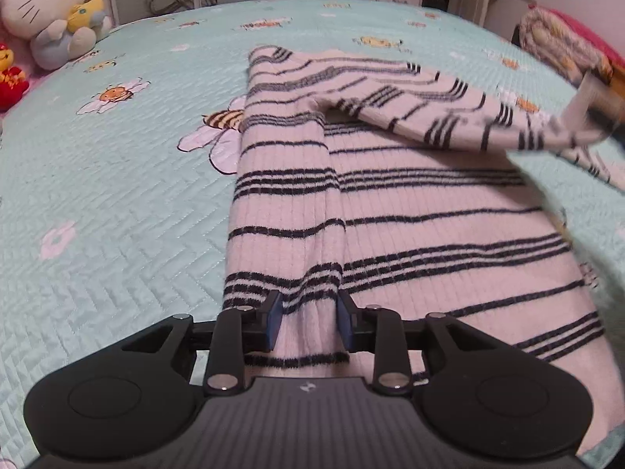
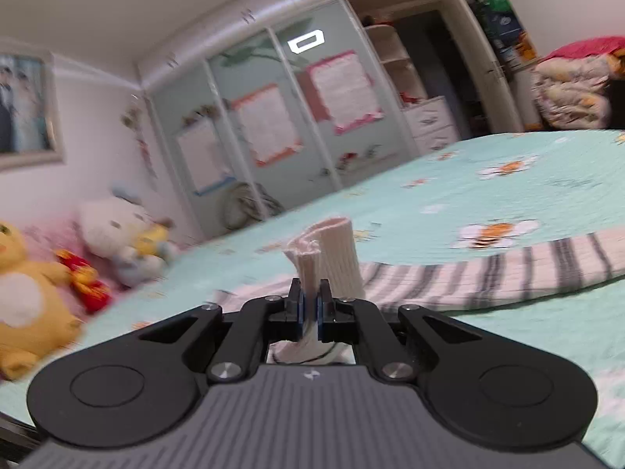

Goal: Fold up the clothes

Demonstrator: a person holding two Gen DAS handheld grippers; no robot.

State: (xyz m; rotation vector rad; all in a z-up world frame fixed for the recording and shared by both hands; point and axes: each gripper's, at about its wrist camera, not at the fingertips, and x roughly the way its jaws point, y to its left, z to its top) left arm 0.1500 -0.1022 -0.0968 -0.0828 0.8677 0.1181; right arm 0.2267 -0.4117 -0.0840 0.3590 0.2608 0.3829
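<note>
A pink knit sweater with dark stripes lies flat on the bed. Its left part, with the sleeve, is folded in over the body. My left gripper sits at the near hem, and the folded sleeve end fills the gap between its blue pads, touching both. In the right wrist view my right gripper is shut on the cream ribbed cuff of the other sleeve. That sleeve is lifted and stretches across the sweater to the blurred right gripper.
The bed carries a mint quilted cover with bee and flower prints. Plush toys sit at its far left corner, also plush toys. Folded quilts are stacked at the far right. A wardrobe stands behind the bed.
</note>
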